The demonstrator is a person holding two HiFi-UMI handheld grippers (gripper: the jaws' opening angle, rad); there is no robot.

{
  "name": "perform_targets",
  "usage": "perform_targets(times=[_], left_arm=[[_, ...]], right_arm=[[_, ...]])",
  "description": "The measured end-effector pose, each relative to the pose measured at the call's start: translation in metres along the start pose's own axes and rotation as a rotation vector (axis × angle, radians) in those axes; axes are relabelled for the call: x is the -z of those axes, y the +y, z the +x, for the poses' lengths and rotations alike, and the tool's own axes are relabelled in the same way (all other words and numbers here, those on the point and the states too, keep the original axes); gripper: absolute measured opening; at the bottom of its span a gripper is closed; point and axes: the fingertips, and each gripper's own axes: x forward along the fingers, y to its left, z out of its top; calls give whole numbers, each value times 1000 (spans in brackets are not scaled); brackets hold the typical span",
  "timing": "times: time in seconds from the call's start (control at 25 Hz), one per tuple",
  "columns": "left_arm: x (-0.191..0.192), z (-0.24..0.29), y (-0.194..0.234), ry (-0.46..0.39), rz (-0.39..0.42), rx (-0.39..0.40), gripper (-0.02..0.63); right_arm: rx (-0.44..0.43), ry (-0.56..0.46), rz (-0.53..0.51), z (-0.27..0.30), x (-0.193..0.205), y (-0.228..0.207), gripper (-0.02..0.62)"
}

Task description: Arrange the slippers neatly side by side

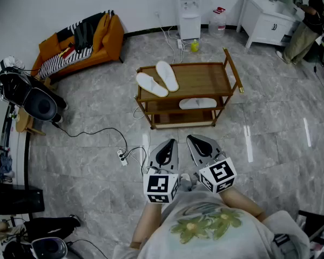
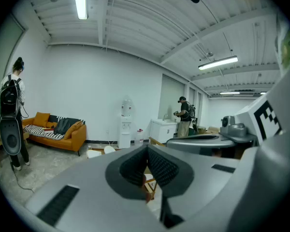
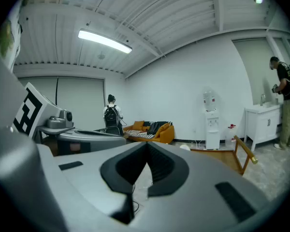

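Two slippers lie splayed on the tabletop, well ahead and slightly left, their near ends converging. The left gripper is nearer than the right gripper. Both jaws are closed and empty.

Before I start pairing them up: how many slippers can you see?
3. On the cart top: near slipper, far slipper. On its lower shelf: third slipper; another may hide under the top.

No legible text, labels, brands or numbers in any view — nothing to read.
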Motion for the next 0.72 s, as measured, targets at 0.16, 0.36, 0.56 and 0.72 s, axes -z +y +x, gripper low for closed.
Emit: perform_targets(times=[0.16, 0.36, 0.56, 0.72], left_arm=[[0, 1, 12, -2, 3, 8, 17], [2, 6, 21, -1, 7, 6, 17], [3, 14, 29, 2, -2, 10, 17], [6, 25, 38, 14, -2, 6, 17]], right_arm=[[12, 2, 2, 10, 2, 4, 6], [17, 7, 11, 16, 8, 5, 6], [21, 16, 9, 24, 9, 1, 6], [18, 18, 10, 36, 9, -5, 6]])
